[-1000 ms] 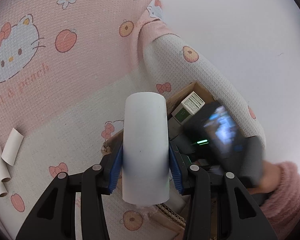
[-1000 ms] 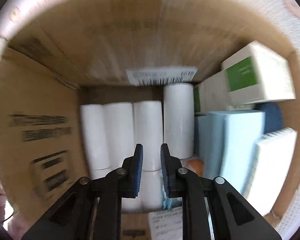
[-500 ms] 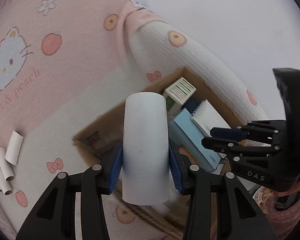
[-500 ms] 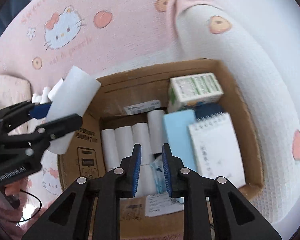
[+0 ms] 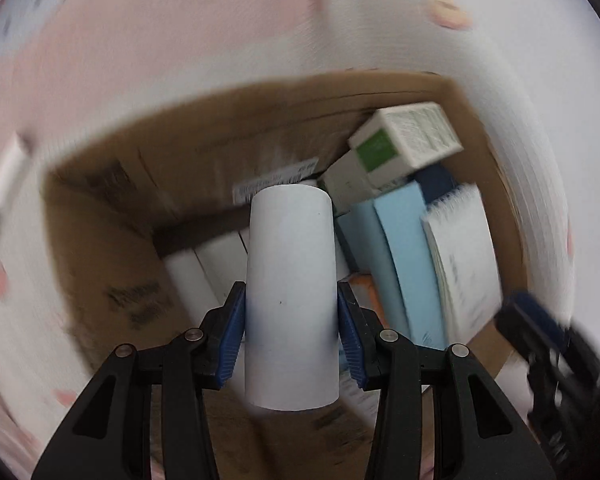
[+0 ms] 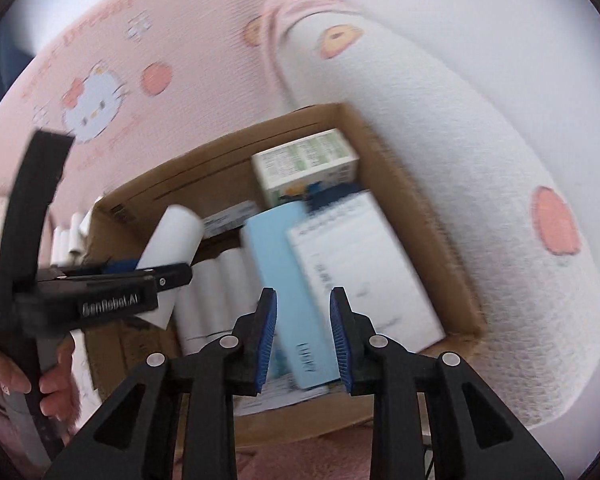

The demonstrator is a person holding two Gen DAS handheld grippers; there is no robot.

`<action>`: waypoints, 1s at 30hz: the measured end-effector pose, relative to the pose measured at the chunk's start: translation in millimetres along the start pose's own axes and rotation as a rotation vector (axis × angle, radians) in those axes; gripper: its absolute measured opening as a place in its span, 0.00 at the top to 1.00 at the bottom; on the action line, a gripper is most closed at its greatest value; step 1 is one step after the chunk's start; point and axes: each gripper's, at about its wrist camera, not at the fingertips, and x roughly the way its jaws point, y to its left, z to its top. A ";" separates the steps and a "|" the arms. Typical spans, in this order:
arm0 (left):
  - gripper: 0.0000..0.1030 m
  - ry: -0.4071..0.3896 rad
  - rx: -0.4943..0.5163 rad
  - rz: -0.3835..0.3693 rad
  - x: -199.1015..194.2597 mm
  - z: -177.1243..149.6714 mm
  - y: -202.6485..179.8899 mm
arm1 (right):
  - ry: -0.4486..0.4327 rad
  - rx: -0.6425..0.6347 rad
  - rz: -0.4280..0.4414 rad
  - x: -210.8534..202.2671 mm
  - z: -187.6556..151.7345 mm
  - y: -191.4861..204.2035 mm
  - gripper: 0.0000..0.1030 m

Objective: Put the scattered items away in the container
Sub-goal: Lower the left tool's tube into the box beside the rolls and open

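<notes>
My left gripper [image 5: 291, 336] is shut on a white paper roll [image 5: 291, 288] and holds it over the open cardboard box [image 5: 112, 248]. In the right wrist view the same roll [image 6: 172, 252] hangs at the box's left side, above several white rolls [image 6: 216, 296] lying inside. My right gripper [image 6: 303, 340] is open a little and empty, above the box's [image 6: 384, 148] near edge, over a light blue box [image 6: 288, 288].
The box also holds a white-and-green carton [image 6: 304, 164], a spiral notebook [image 6: 360, 272] and a dark blue item. More white tubes [image 6: 70, 236] lie on the pink Hello Kitty bedding [image 6: 100, 92] left of the box. A rolled white quilt [image 6: 460, 184] borders its right side.
My left gripper has carried the roll forward and down over the box opening. My right gripper has risen out of the box, pulled back, and opened slightly.
</notes>
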 end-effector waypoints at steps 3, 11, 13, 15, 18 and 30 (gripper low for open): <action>0.54 -0.030 -0.120 0.015 11.9 5.8 7.1 | -0.010 0.009 -0.049 1.7 0.3 -4.7 0.73; 0.54 0.041 -0.308 -0.106 55.3 10.3 28.0 | -0.004 -0.087 -0.086 13.5 3.0 10.9 0.70; 0.54 0.031 -0.326 -0.122 63.6 10.8 31.8 | -0.002 -0.093 -0.095 15.2 5.1 10.8 0.70; 0.54 0.069 -0.353 -0.159 74.9 10.9 36.8 | 0.006 -0.095 -0.087 17.3 7.5 11.1 0.70; 0.50 0.138 -0.402 -0.266 90.9 7.5 44.4 | 0.003 -0.091 -0.048 15.4 8.8 9.7 0.70; 0.55 0.108 -0.217 -0.110 73.5 10.5 40.4 | 0.074 -0.121 -0.049 23.1 -2.8 23.2 0.64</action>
